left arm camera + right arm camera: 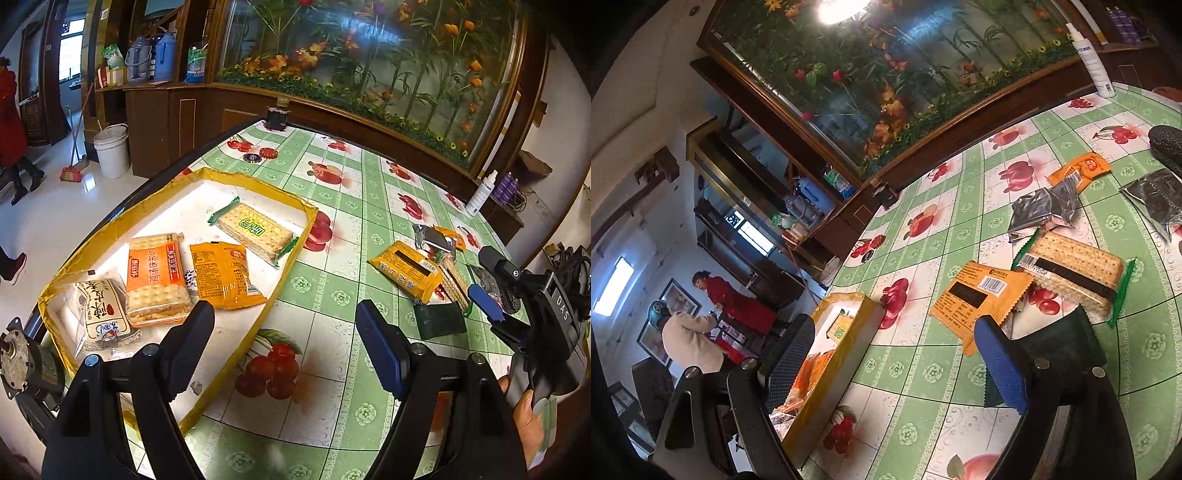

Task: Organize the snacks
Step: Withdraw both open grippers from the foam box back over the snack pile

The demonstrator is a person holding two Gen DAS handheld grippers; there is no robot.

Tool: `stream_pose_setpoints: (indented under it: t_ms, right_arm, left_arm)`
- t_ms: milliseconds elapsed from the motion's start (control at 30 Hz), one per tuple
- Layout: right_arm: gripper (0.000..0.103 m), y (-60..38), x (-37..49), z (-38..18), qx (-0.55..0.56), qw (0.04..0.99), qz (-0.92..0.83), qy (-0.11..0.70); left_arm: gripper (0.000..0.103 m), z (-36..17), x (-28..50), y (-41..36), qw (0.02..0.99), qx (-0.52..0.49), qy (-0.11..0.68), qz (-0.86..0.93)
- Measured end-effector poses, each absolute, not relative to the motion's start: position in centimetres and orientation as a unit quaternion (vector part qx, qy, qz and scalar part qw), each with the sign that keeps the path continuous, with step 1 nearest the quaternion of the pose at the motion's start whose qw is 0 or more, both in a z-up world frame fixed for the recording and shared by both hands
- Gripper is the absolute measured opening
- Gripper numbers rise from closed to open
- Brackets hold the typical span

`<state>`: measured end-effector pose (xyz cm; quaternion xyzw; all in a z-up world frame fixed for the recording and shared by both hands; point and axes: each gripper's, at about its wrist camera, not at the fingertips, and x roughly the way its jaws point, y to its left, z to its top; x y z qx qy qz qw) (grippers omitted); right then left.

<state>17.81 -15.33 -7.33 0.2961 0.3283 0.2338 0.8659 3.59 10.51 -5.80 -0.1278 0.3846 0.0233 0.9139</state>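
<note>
A shallow yellow-rimmed box [295,258] lies on the table and holds several snacks: an orange cracker pack [155,280], a green-ended cracker pack [255,230], an orange packet [221,277] and a clear white pack [99,314]. My left gripper [286,339] hangs open over the box's near right rim with nothing between its fingers. Loose snacks lie to the right: an orange packet [979,299], a cracker pack [1075,273], a dark green packet [1063,343], a silver packet [1045,210] and a small orange packet [1078,170]. My right gripper [895,360] stands open and empty beside them, above the cloth.
The table carries a green checked cloth [332,406] with fruit prints. A white spray bottle [1093,62] stands at the far edge, and a dark clear packet [1156,199] lies at the right. A glass-fronted flower cabinet [369,55] runs behind. A bucket [110,151] and people stand on the floor at the left.
</note>
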Motion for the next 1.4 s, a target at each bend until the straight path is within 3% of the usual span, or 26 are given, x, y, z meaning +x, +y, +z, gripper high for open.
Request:
stream_pose_setpoints:
  t_ms: [1400]
  right_arm:
    - [0.090, -21.2, 16.4, -7.8, 0.325, 0.875, 0.182, 0.309]
  left_arm:
    - [0.079, -7.2, 4.6, 6.6, 0.904, -0.087, 0.419, -0.002]
